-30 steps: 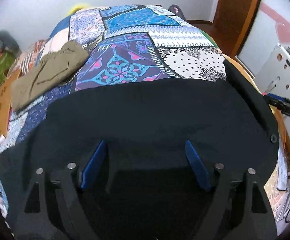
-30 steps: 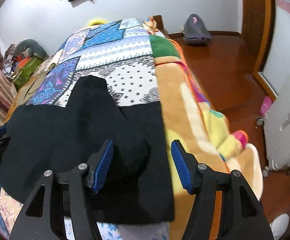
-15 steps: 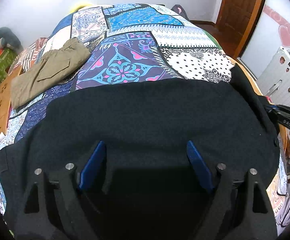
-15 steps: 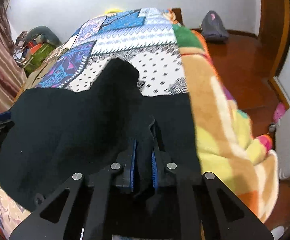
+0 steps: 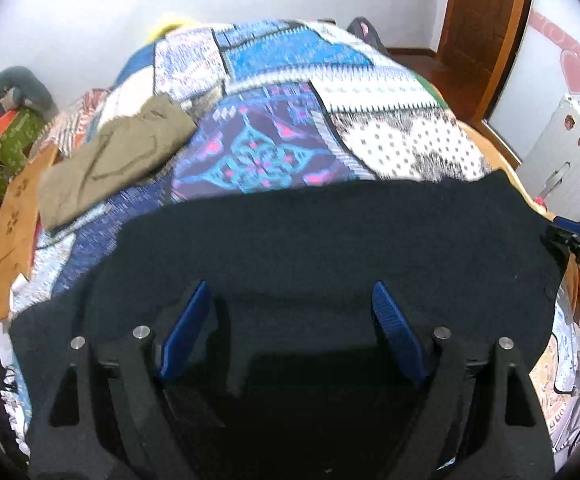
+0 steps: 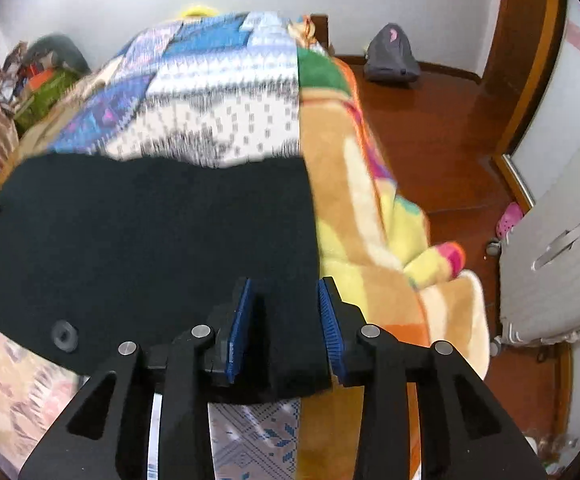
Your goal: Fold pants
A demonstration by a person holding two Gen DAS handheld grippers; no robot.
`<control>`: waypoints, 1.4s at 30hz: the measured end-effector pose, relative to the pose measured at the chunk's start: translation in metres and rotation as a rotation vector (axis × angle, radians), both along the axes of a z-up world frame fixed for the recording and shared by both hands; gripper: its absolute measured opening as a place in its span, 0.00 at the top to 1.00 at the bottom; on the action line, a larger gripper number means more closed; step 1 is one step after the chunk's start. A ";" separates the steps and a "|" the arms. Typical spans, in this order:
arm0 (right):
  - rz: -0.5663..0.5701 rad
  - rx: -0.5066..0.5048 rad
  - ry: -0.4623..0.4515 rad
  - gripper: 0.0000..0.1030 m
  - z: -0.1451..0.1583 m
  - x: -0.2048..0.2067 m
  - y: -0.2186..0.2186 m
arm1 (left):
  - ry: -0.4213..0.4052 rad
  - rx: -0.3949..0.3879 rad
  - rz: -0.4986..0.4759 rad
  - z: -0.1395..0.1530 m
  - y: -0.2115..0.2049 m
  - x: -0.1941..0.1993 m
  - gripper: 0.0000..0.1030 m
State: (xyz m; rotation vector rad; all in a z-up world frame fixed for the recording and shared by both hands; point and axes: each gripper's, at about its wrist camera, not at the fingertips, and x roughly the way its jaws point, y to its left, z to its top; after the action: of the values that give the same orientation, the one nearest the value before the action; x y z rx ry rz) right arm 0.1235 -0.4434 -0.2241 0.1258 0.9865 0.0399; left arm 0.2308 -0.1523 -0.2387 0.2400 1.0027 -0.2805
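Note:
Black pants (image 5: 322,240) lie spread flat across the near end of a patchwork-covered bed (image 5: 274,120). My left gripper (image 5: 290,300) is open, its blue pads wide apart just above the black cloth. In the right wrist view the pants (image 6: 146,232) lie flat with a button (image 6: 63,335) near the front edge. My right gripper (image 6: 286,292) is partly open over the pants' right front corner, cloth lying between the pads. The right gripper also shows at the right edge of the left wrist view (image 5: 570,236).
Folded olive pants (image 5: 114,160) lie on the bed's left side. A yellow-orange blanket (image 6: 370,208) hangs over the bed's right edge. A white cabinet (image 6: 562,248) and a wooden floor are to the right. A grey bag (image 6: 390,56) lies by the far wall.
My right gripper, shut on a raised fold of the black pants half a second ago, has opened partway; the fold now lies flat. The left gripper stayed open.

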 end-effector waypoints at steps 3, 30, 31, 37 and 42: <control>0.029 0.022 -0.051 0.65 0.018 0.004 0.008 | -0.041 0.001 0.021 0.014 0.012 0.010 0.19; 0.361 0.034 0.068 0.63 0.005 0.132 0.149 | 0.041 -0.096 0.133 -0.009 0.093 0.097 0.79; 0.364 0.030 0.046 0.63 0.014 0.131 0.151 | 0.018 -0.102 0.156 0.000 0.109 0.093 0.79; 0.451 0.069 -0.054 0.62 0.058 0.130 0.195 | -0.054 -0.077 0.260 0.034 0.191 0.066 0.72; 0.543 0.065 -0.077 0.59 0.065 0.136 0.252 | -0.079 -0.037 0.354 0.044 0.259 0.044 0.60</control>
State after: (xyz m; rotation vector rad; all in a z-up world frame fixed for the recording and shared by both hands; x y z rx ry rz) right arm 0.2592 -0.1910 -0.1591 -0.0866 0.9187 0.5704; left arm 0.2744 0.1064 -0.1949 0.0372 0.9417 0.0324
